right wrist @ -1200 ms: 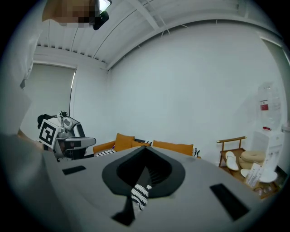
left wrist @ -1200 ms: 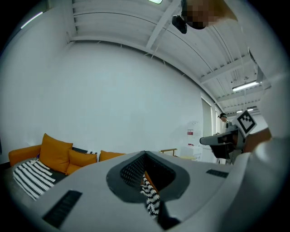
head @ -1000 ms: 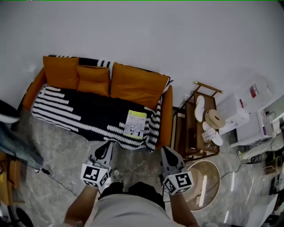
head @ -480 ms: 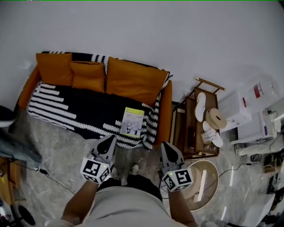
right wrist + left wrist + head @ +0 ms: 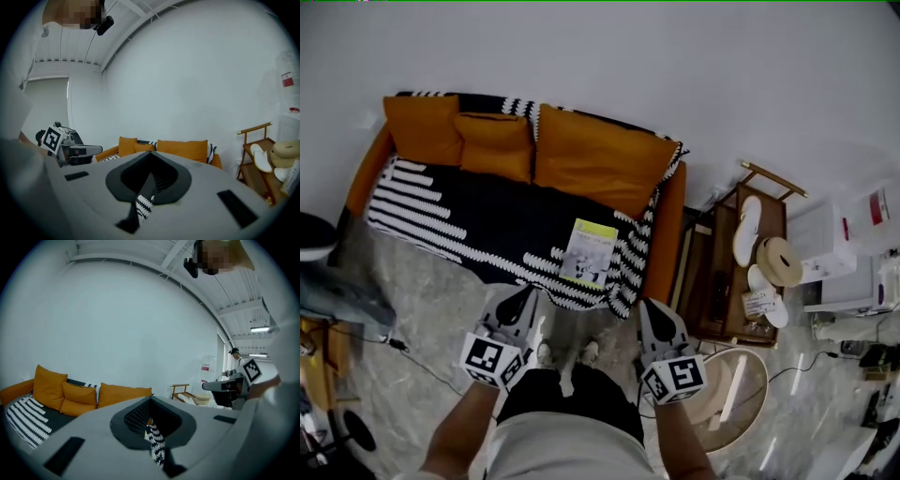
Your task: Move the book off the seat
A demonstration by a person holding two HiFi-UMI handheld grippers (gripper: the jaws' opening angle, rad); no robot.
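Note:
A book with a pale cover and a yellow-green top band lies flat on the sofa seat, near its right end, on a black-and-white striped throw. My left gripper hangs just in front of the sofa's front edge, below and left of the book, shut and holding nothing. A little to the book's lower right, my right gripper is also shut and holds nothing. In the left gripper view the closed jaws point past the orange cushions. The right gripper view shows the sofa ahead.
A wooden side rack with white slippers and a tape roll stands right of the sofa. A round tub sits by my right hand. White boxes are at far right. A black cable crosses the marble floor at left.
Both grippers stay low in front of my body, shut. The view has shifted slightly, so the sofa and book sit a little further right; both my feet now show.

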